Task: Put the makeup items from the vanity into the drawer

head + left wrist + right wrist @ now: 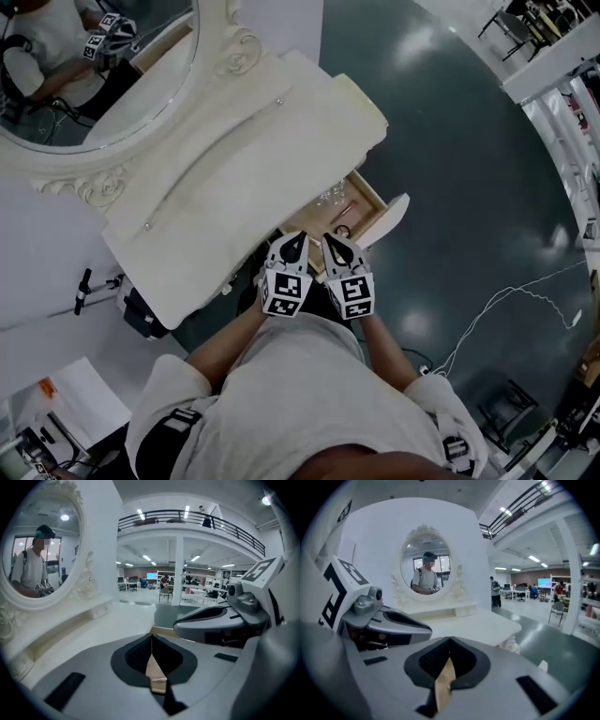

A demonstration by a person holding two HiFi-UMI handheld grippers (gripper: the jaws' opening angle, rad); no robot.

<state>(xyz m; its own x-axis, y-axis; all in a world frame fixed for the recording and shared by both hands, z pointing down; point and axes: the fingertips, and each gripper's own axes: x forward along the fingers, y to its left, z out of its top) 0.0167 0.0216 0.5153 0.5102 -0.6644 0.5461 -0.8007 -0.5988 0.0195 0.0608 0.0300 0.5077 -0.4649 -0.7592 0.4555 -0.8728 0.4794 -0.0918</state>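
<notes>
Dark glossy floor spreads around a white vanity with an oval mirror. On my feed the makeup items lie as small clear pieces inside the wooden drawer, which stands open at the vanity's front edge; they are too small for me to name one by one. Just beside the drawer I see the left gripper and the right gripper side by side, each with its jaws pressed together on nothing, facing over the pale worktop.
</notes>
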